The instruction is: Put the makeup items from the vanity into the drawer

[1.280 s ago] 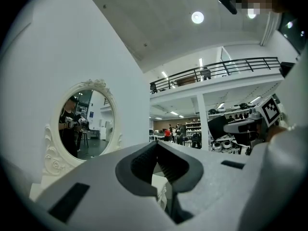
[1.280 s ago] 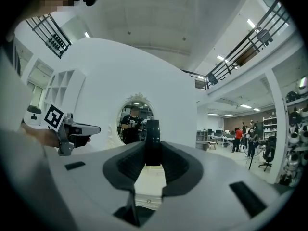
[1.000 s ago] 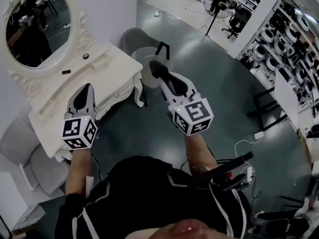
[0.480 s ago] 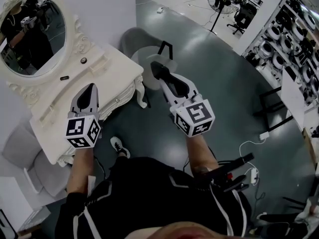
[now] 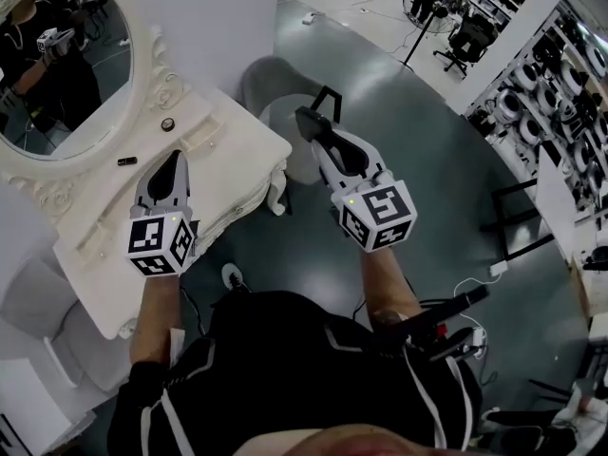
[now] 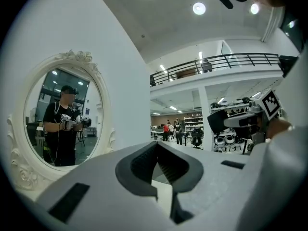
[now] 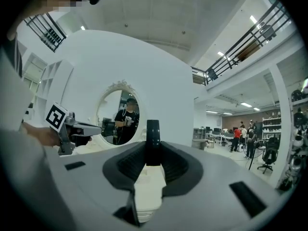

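A white vanity (image 5: 237,150) with an oval mirror (image 5: 66,65) stands at the left of the head view. On its top lie a small round dark item (image 5: 167,123) and a short dark stick (image 5: 126,161). My left gripper (image 5: 172,158) hovers over the vanity top, shut and empty; in the left gripper view its jaws (image 6: 155,146) meet at the tip. My right gripper (image 5: 312,126) is off the vanity's right end, over the floor, shut on a flat black makeup case (image 5: 319,109). In the right gripper view that makeup case (image 7: 153,141) stands edge-on between the pads.
A grey round chair (image 5: 268,79) stands behind the vanity's right end and a grey seat (image 5: 43,297) at its lower left. Shelving with round goods (image 5: 560,93) lines the right side. Cables and a plug strip (image 5: 494,269) lie on the dark floor.
The person has stepped closer to the vanity, and a shoe now shows below it. Both grippers have risen slightly in view. The right gripper's hold on the black case is unchanged.
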Motion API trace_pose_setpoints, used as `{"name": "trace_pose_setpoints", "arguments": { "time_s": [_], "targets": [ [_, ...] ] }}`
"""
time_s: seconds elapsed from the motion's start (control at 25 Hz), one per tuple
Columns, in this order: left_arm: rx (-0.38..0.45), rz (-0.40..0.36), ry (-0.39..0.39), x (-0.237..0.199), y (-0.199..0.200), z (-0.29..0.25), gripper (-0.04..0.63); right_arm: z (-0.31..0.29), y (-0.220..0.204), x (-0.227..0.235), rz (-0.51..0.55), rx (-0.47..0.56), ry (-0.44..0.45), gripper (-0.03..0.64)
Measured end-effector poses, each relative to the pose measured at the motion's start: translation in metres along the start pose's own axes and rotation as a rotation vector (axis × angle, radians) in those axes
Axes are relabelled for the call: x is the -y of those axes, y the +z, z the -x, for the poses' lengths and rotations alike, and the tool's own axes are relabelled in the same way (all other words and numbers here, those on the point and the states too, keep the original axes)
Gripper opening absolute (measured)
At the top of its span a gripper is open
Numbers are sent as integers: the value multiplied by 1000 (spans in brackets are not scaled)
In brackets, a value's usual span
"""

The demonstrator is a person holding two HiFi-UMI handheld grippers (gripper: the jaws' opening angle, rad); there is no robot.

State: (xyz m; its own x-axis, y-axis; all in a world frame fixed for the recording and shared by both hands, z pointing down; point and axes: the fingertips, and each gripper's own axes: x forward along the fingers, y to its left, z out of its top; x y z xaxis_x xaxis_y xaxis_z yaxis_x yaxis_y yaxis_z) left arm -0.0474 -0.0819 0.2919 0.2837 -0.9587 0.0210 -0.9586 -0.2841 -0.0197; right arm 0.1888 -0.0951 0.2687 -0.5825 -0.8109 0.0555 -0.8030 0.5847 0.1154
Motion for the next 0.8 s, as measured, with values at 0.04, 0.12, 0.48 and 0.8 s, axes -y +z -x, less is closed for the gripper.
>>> {"name": "trace_pose_setpoints", "arguments": {
  "time_s": [0.04,0.12,0.48,0.8],
  "targets": [
    [1,3,-1,-10,-2,-6,5,-13,0,-1,3,-4,1,95],
    [3,11,-3,-31,-3,-18,5,-39,3,-3,11,-11,5,94],
    [-3,11,-34,-107,-6,-68,4,-144,12,-10,36,-43,17,95],
    [-8,35,-36,-162,-17,-89,5,-211,7,-21,40,-72,31,95]
  ]
}}
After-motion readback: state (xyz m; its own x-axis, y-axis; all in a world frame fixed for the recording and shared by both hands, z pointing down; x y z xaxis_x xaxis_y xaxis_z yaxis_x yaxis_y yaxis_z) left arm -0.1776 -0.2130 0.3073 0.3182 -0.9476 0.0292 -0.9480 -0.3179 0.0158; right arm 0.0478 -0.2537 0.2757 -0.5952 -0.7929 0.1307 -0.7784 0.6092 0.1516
